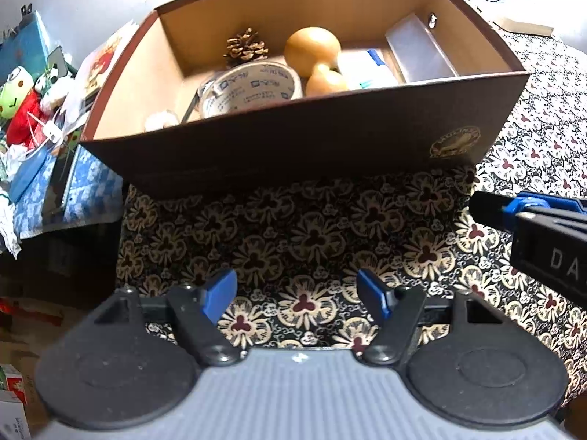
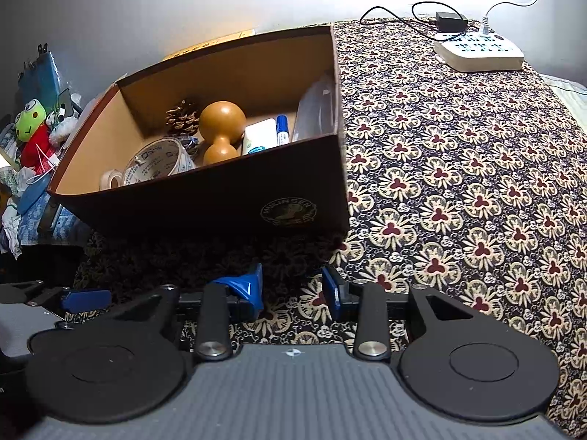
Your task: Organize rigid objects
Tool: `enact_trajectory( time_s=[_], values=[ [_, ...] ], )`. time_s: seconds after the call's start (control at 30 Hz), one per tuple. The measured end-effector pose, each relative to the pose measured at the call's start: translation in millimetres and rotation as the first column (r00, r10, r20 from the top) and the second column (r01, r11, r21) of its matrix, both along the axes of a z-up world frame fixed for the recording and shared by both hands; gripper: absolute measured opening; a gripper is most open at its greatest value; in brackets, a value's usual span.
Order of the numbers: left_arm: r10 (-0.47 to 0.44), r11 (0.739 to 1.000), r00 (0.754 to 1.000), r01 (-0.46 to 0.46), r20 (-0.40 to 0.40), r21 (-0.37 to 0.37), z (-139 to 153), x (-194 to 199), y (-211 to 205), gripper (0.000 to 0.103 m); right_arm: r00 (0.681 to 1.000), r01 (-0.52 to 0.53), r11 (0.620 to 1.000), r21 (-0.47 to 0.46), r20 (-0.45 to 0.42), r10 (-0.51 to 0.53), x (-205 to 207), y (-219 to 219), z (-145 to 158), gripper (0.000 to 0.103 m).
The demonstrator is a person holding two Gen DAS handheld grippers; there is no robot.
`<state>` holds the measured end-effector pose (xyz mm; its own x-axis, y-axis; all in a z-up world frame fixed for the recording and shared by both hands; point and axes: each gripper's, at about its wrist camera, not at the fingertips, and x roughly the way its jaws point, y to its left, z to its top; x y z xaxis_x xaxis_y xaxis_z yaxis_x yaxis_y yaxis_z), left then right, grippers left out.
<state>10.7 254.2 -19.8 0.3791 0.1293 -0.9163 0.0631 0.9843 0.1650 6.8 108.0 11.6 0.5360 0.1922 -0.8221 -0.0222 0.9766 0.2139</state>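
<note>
A dark brown cardboard box (image 2: 205, 201), open-topped with a plain tan inside and a round gold emblem on its front wall, stands on a table covered in a black cloth (image 2: 458, 183) printed with cream and maroon flowers. Inside the box lie the rigid items: a scaly brown pine cone (image 2: 181, 117) toward the back wall, a smooth wooden gourd-shaped piece (image 2: 220, 128) of two rounded lobes just beside it, a wide roll of printed tape (image 2: 157, 163) lying toward the front wall, a small pale tape roll (image 2: 112, 179) in the front left corner, a white tube (image 2: 260, 135) and a blue-capped marker (image 2: 281, 128) right of the gourd, and a clear plastic case (image 2: 315, 106) leaning on the right wall. The left gripper (image 1: 296, 295) hovers over the cloth in front of the box, its blue-tipped fingers spread apart with nothing between them. The right gripper (image 2: 291, 289) sits likewise in front of the box, jaws parted and empty. Left of the box, off the table, soft toys including a green frog plush (image 2: 29, 121) sit among clutter. Behind and right of the box, a white power strip (image 2: 478, 51) with a black adapter rests on the cloth near a pale wall.
</note>
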Motion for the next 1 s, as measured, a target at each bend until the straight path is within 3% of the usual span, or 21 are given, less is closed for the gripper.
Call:
enact_trajectory(
  time_s=[1.0],
  values=[
    [-0.255,0.967,0.966,0.255,0.042,-0.001,13,-16,-184,0.073,0.972,0.233,0.971,-0.062,-0.001,-0.233,-38,-172,0,0.020]
  ],
)
